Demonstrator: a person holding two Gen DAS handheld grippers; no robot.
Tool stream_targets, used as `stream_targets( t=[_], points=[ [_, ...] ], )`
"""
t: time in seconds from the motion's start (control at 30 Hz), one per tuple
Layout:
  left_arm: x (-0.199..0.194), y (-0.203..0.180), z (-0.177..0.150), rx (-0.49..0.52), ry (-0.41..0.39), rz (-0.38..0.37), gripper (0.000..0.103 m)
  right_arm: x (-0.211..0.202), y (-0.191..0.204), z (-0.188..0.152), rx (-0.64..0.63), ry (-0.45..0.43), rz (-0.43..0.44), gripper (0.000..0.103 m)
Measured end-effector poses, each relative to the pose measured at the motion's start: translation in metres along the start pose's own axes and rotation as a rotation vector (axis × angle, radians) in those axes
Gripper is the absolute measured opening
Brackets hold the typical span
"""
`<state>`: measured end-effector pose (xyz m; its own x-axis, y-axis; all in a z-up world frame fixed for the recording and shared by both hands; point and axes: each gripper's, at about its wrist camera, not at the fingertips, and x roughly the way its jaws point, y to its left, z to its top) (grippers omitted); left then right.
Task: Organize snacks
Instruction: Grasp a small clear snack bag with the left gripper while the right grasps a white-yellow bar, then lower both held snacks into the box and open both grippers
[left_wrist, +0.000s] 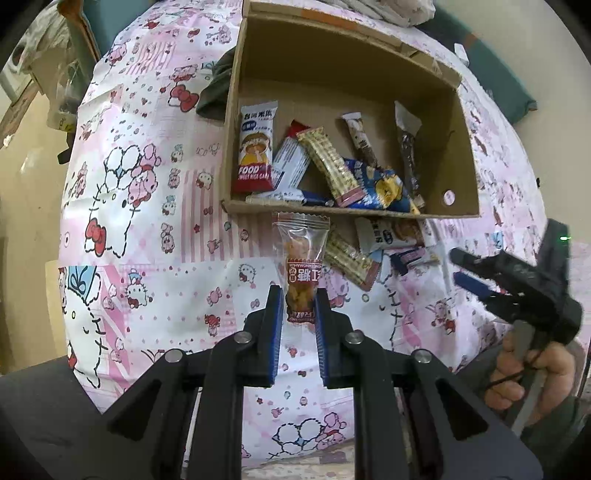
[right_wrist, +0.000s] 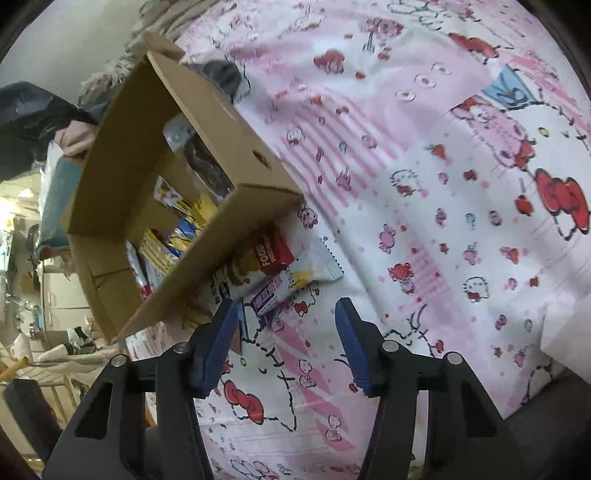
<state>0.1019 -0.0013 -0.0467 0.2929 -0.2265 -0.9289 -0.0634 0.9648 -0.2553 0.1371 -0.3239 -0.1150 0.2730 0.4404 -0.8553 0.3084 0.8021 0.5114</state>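
My left gripper (left_wrist: 297, 295) is shut on a clear snack packet with a red label (left_wrist: 301, 271), held upright just in front of the cardboard box (left_wrist: 347, 212). Several snack packs (left_wrist: 332, 166) lie inside the box. More packets (left_wrist: 384, 243) lie on the cloth against the box's near wall. The right gripper (left_wrist: 465, 269) appears at the right of the left wrist view, held by a hand (left_wrist: 532, 373). In the right wrist view my right gripper (right_wrist: 286, 306) stands open just short of a small pile of packets (right_wrist: 280, 273) beside the box (right_wrist: 221, 236), nothing between its pads.
A pink and white cartoon-print cloth (left_wrist: 147, 221) covers the surface. A dark green cloth (left_wrist: 216, 88) lies at the box's far left side. Bedding and a teal cushion (left_wrist: 509, 85) sit behind the box. Furniture and clutter (right_wrist: 48, 325) show beyond the cloth's edge.
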Motion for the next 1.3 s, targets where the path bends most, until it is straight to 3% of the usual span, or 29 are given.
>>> stream_targets(
  t=[0.3, 0.33, 0.4, 0.47, 0.6, 0.87, 0.93, 1.1, 1.3],
  points=[
    [0.002, -0.012, 0.002, 0.033, 0.001, -0.011, 0.013, 0.045, 0.004, 0.009, 0.061, 0.024, -0.043, 0.052],
    [0.003, -0.013, 0.001, 0.041, 0.0, -0.006, 0.013, 0.047, 0.006, 0.009, 0.05, 0.016, -0.063, 0.049],
    [0.003, -0.013, 0.0, 0.046, 0.001, -0.003, 0.013, 0.049, 0.01, 0.008, 0.008, 0.004, -0.123, 0.03],
    [0.003, -0.013, 0.0, 0.045, 0.003, -0.004, 0.013, 0.046, 0.007, 0.005, -0.007, -0.002, -0.152, 0.019],
    [0.003, -0.014, 0.001, 0.053, -0.001, 0.004, 0.013, 0.033, 0.001, -0.005, -0.006, 0.009, -0.155, 0.018],
    [0.006, -0.01, -0.001, 0.049, -0.009, 0.048, 0.013, -0.021, 0.007, -0.047, -0.022, 0.0, 0.036, 0.018],
    [0.002, -0.007, -0.003, 0.041, -0.027, 0.056, 0.013, -0.037, 0.016, -0.051, -0.055, -0.038, 0.086, 0.018],
    [-0.028, -0.016, -0.008, 0.084, -0.143, 0.064, 0.013, -0.088, 0.04, -0.055, -0.188, -0.155, 0.2, 0.018],
    [-0.056, -0.026, 0.004, 0.118, -0.249, 0.089, 0.013, -0.111, 0.072, -0.039, -0.315, -0.237, 0.233, 0.018]
  ],
)
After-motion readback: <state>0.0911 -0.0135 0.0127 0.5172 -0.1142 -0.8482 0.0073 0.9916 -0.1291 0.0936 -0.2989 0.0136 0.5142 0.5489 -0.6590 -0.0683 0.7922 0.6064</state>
